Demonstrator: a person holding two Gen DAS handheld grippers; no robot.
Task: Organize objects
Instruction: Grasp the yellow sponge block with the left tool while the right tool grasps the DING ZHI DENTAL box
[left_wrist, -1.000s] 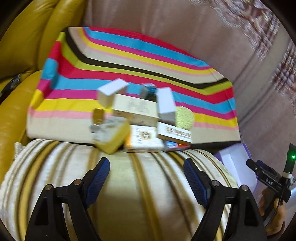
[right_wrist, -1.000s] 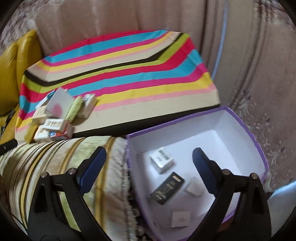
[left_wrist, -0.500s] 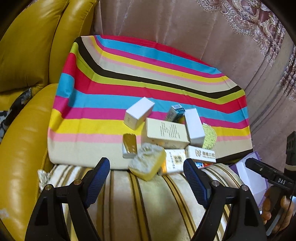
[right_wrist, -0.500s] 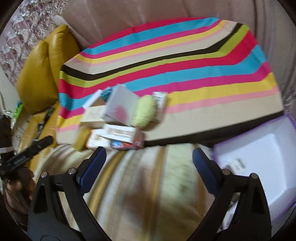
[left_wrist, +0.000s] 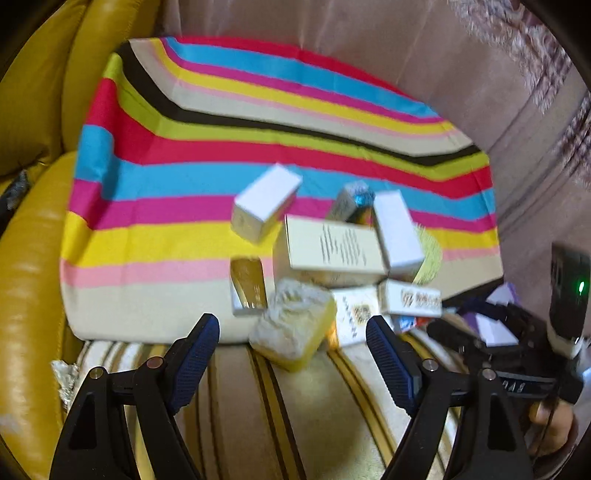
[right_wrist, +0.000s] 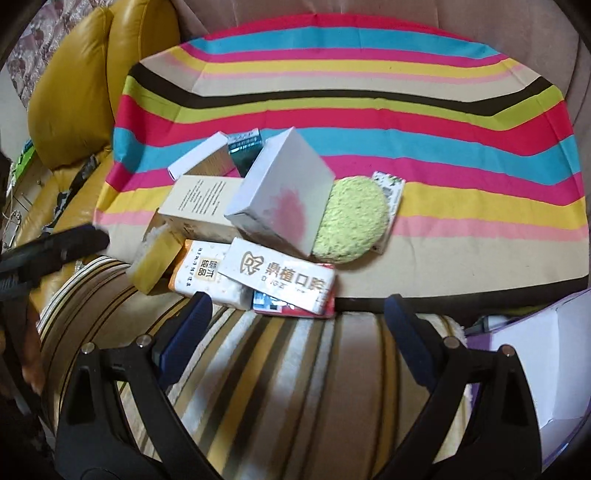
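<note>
From the left wrist view, the left gripper (left_wrist: 291, 347) has its blue-padded jaws spread wide with nothing between them. Just ahead sits a yellow sponge with a white fuzzy top (left_wrist: 293, 332), at the edge of a bright striped cloth (left_wrist: 155, 155). Behind the sponge is a messy pile of small cardboard boxes (left_wrist: 332, 251), some leaning on each other. A brown and cream striped cushion (left_wrist: 240, 413) lies under the gripper. A yellow leather sofa (left_wrist: 33, 258) is on the left. At the far right a hand (left_wrist: 550, 432) holds the other black tool.

From the right wrist view, the right gripper (right_wrist: 297, 317) is spread open too, and empty. Right in front lies a flat white box with printed letters (right_wrist: 277, 277), on top of a red and blue packet (right_wrist: 295, 308). A round green scrubbing pad (right_wrist: 351, 219) leans on a tilted white box with a pink smudge (right_wrist: 282, 195). A purple-edged white box (right_wrist: 546, 354) peeks in at the right.
</note>
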